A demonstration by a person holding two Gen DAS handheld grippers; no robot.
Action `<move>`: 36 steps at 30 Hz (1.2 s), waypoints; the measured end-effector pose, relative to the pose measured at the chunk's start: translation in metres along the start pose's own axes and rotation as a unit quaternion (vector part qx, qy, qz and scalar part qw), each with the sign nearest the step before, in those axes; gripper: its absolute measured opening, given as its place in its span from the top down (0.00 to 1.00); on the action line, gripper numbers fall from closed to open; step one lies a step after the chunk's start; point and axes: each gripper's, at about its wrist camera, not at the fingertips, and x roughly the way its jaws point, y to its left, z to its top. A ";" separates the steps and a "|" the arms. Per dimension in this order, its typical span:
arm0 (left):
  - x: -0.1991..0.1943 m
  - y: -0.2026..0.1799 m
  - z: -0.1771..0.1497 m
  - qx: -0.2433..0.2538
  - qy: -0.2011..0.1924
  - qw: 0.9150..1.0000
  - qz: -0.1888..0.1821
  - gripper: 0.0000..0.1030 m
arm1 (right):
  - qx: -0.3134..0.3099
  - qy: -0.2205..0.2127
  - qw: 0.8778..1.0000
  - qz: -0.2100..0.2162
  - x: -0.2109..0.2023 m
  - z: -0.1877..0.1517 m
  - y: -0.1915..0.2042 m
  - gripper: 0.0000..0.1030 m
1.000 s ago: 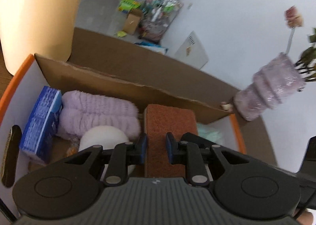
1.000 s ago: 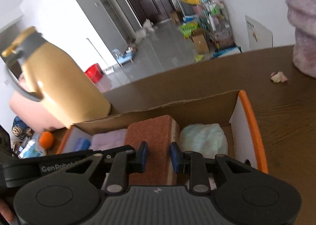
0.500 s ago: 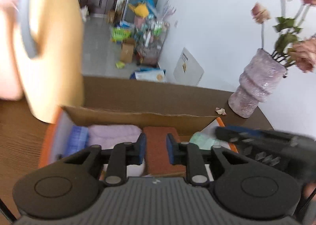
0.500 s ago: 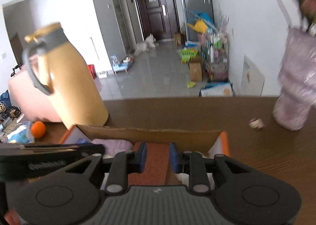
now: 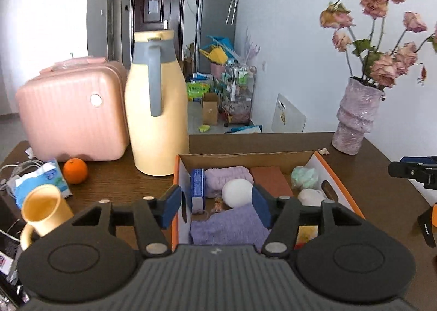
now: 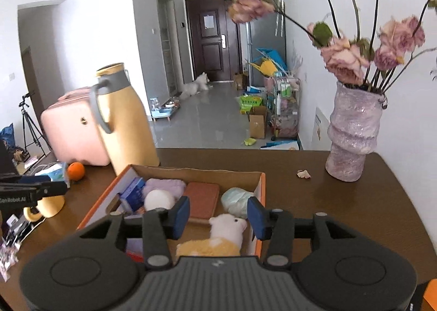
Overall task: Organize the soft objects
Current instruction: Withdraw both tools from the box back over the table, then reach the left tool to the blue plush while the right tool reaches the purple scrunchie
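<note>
Both grippers hover above an orange-rimmed cardboard box [image 5: 338, 174] on the dark wooden table [image 6: 355, 215]. The left gripper [image 5: 217, 207] has its jaws apart and opening, with nothing between the pads. The right gripper [image 6: 217, 215] is likewise empty, its jaws opening. Inside the box lie a rust-brown sponge [image 5: 269, 179], a lilac fluffy towel [image 5: 226, 175], a white ball [image 5: 236, 192], a blue packet [image 5: 197, 188], a mint cloth bundle [image 5: 304, 177], a purple knitted cloth [image 5: 229, 226] and a plush animal [image 6: 218, 237]. A yellow thermos jug [image 5: 155, 108] stands just beside the box.
</note>
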 end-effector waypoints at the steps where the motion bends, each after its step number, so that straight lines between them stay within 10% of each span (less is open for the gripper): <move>1: -0.010 -0.001 -0.004 0.003 -0.007 1.000 0.003 0.36 | 0.000 -0.004 1.000 0.000 -0.008 -0.004 0.003 0.53; 15: -0.138 -0.007 -0.209 0.055 -0.097 0.993 0.046 0.24 | -0.019 -0.075 0.997 -0.001 -0.116 -0.219 0.055 0.36; 20: -0.166 -0.001 -0.265 0.028 -0.057 0.997 0.035 0.24 | 0.004 -0.054 0.998 -0.009 -0.147 -0.284 0.066 0.36; 36: -0.140 -0.009 -0.253 0.035 -0.036 0.998 0.022 0.30 | -0.005 -0.036 0.999 0.007 -0.115 -0.269 0.076 0.35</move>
